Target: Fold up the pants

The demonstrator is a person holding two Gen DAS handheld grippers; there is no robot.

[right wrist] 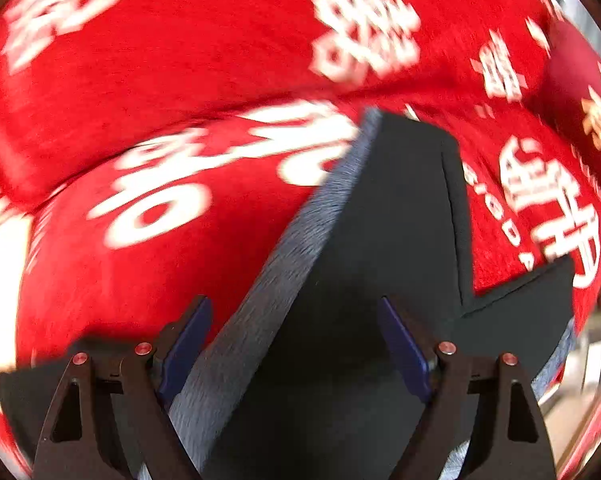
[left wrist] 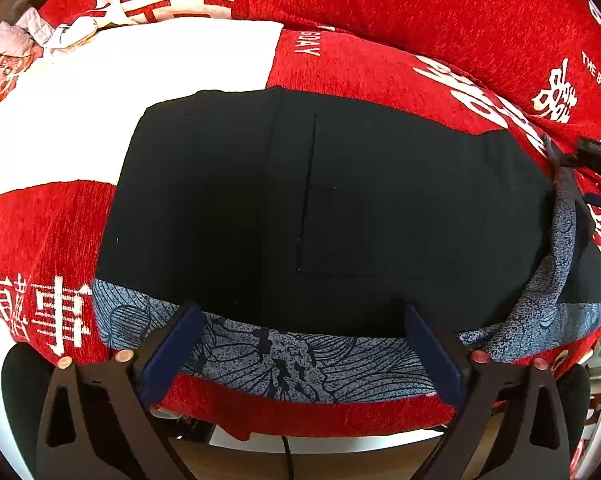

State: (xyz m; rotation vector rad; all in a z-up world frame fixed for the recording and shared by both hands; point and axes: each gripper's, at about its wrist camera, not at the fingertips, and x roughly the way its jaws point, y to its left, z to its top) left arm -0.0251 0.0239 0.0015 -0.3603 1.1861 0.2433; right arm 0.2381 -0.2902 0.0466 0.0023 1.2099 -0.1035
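Note:
The pants [left wrist: 340, 200] lie flat as a black block on a red cover with white characters [left wrist: 52, 240]. A grey-blue flower-print band [left wrist: 300, 360] runs along their near edge and up the right side. My left gripper [left wrist: 302, 309] stands open over that near edge. Its blue pads [left wrist: 172, 352] stand wide apart, with the print band showing between them and no cloth pinched. The right wrist view is blurred. It shows the black pants [right wrist: 380, 240] with a grey-blue edge [right wrist: 300, 240]. My right gripper [right wrist: 294, 301] is open above them with nothing gripped.
A red back cushion [left wrist: 420, 0] rises behind the pants. The cover has a white patch [left wrist: 120, 92] at the left. Crumpled pale clothes [left wrist: 24, 36] lie at the far left. The seat's front edge and a wooden floor [left wrist: 340, 460] show below my left gripper.

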